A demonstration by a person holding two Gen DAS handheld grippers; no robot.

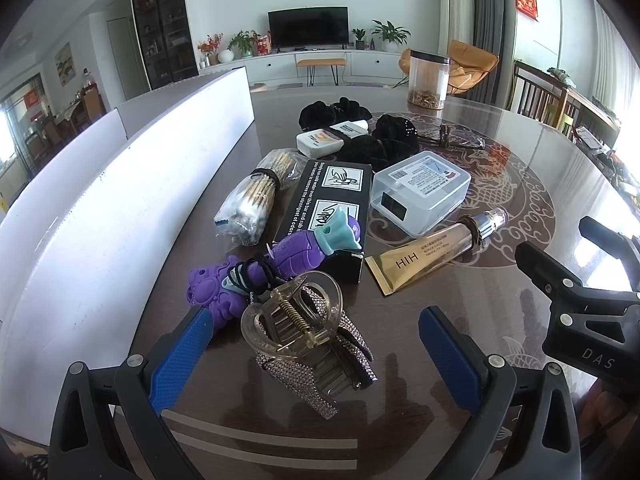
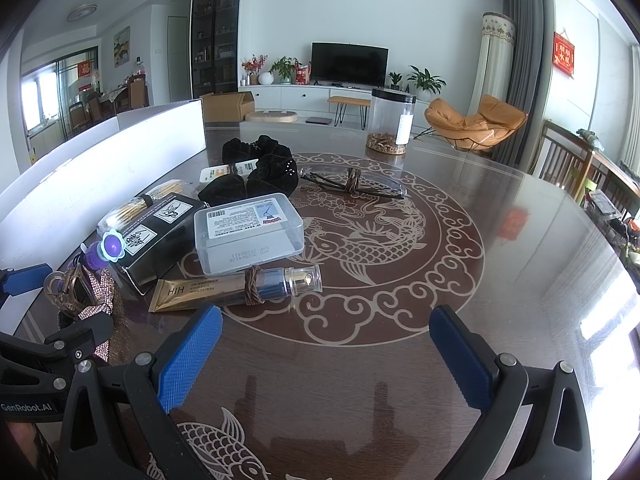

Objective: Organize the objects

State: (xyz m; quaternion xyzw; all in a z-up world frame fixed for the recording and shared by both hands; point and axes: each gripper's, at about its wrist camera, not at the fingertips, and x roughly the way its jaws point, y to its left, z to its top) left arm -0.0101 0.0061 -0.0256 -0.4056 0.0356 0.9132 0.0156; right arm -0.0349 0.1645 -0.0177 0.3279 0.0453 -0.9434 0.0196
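Note:
A pile of small items lies on the dark round table [image 2: 460, 280]. Nearest my left gripper [image 1: 316, 344] is a clear hair claw clip [image 1: 296, 320] on a rhinestone clip [image 1: 320, 376], sitting between the wide-open blue fingers without contact. Behind it lie a purple toy [image 1: 256, 268], a black box [image 1: 328, 208], a cotton swab bundle [image 1: 252, 204], a clear plastic case [image 1: 420, 192] and a gold tube [image 1: 432, 252]. My right gripper [image 2: 324, 344] stands open over bare table, just in front of the gold tube [image 2: 224, 286]. Its black body [image 1: 580, 292] shows at the right of the left wrist view.
A white box wall [image 1: 120, 184] runs along the table's left side. Farther back lie black scrunchies [image 2: 256, 168], a white bottle [image 1: 332, 138], glasses [image 2: 352, 184] and a clear jar [image 2: 390, 120]. Chairs stand beyond the right edge.

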